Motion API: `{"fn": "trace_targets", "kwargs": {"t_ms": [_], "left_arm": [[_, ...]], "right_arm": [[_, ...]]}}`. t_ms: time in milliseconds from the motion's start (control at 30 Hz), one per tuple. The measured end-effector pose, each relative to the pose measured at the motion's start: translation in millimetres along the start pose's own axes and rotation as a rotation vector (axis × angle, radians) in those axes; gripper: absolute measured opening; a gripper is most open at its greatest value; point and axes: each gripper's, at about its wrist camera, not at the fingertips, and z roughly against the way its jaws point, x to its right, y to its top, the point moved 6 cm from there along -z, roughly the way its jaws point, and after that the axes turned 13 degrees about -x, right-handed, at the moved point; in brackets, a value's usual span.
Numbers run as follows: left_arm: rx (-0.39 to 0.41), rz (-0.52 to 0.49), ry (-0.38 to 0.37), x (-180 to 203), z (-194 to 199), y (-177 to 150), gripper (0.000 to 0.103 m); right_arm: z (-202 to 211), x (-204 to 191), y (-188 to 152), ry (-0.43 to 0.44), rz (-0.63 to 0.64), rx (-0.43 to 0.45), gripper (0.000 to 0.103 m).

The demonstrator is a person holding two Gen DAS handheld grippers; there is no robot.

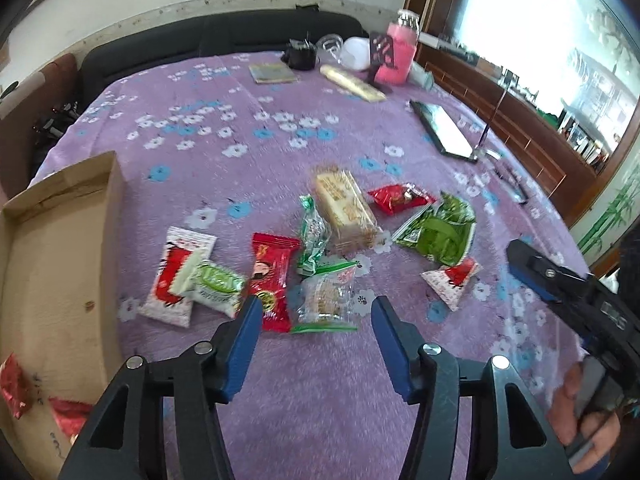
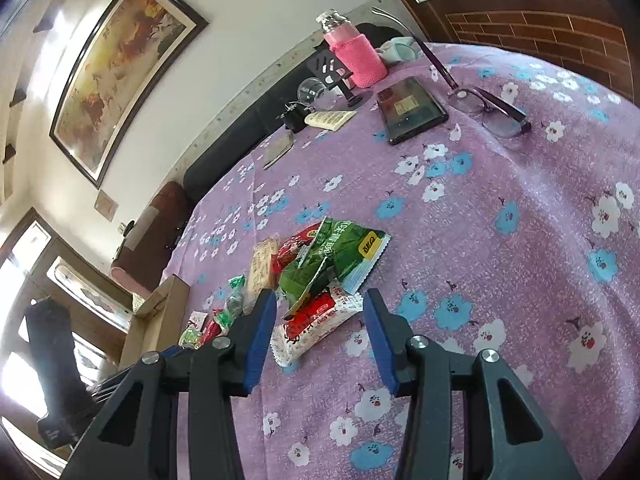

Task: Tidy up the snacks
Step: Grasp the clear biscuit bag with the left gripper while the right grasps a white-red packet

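Several snack packets lie on the purple flowered cloth (image 1: 240, 120). My left gripper (image 1: 316, 308) hangs open and empty just short of a clear cookie packet (image 1: 326, 296). A red packet (image 1: 270, 276) sits beside its left finger. Further left are a green-white packet (image 1: 212, 284) and a white-red packet (image 1: 176, 276). A cardboard box (image 1: 60, 260) at the left edge holds red packets (image 1: 12, 388). My right gripper (image 2: 320, 304) is open, its fingers on either side of a white-red packet (image 2: 316, 324) without touching it. A green bag (image 2: 336, 256) lies just beyond.
A beige cracker pack (image 1: 346, 208), a green twisted packet (image 1: 314, 236) and a small red packet (image 1: 400, 198) lie mid-table. Farther back are a dark tablet (image 1: 444, 132), glasses (image 2: 492, 108), a pink bottle (image 1: 400, 52) and a glass (image 2: 312, 90). A hand (image 1: 580, 412) is at the right edge.
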Motion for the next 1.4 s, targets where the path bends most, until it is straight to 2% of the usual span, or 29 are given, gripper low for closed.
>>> {"fn": "trace_targets", "kwargs": {"t_ms": [233, 300, 400, 433, 567, 733, 833, 1033, 1167, 1233, 1267, 1300, 1333, 1400], "left_arm": [[-0.019, 0.002, 0.024, 2, -21, 6, 0.055], [-0.025, -0.009, 0.022, 4, -27, 5, 0.046], [0.008, -0.025, 0.025, 5, -28, 4, 0.038], [0.011, -0.02, 0.012, 4, -28, 4, 0.034], [0.029, 0.024, -0.056, -6, -25, 3, 0.034], [0.057, 0.072, -0.097, -13, -20, 4, 0.034], [0.079, 0.075, -0.095, -14, -15, 4, 0.034], [0.092, 0.075, -0.09, -14, -12, 3, 0.034], [0.092, 0.076, -0.095, -14, -12, 2, 0.034], [0.093, 0.073, -0.095, -14, -12, 1, 0.034], [0.094, 0.073, -0.095, -14, -12, 1, 0.034], [0.095, 0.072, -0.095, -14, -12, 1, 0.034], [0.095, 0.073, -0.095, -14, -12, 1, 0.034], [0.094, 0.073, -0.094, -14, -12, 1, 0.034]], "right_arm": [[0, -6, 0, -0.011, 0.03, 0.004, 0.045], [-2, -7, 0, -0.015, 0.035, -0.003, 0.045], [-6, -8, 0, -0.024, 0.04, -0.02, 0.045], [-7, -9, 0, -0.028, 0.043, -0.023, 0.045], [-17, -9, 0, -0.046, 0.042, -0.071, 0.045], [-31, -8, 0, -0.088, 0.036, -0.137, 0.045], [-42, -11, -1, -0.125, 0.036, -0.173, 0.045], [-62, -31, 5, -0.255, 0.099, -0.207, 0.045], [-75, -43, 5, -0.381, 0.194, -0.212, 0.045], [-76, -45, 2, -0.414, 0.228, -0.2, 0.045], [-76, -45, 0, -0.43, 0.246, -0.189, 0.044], [-75, -44, -1, -0.441, 0.247, -0.187, 0.037], [-73, -43, 0, -0.436, 0.239, -0.183, 0.021], [-71, -40, -1, -0.397, 0.225, -0.186, 0.02]]}}
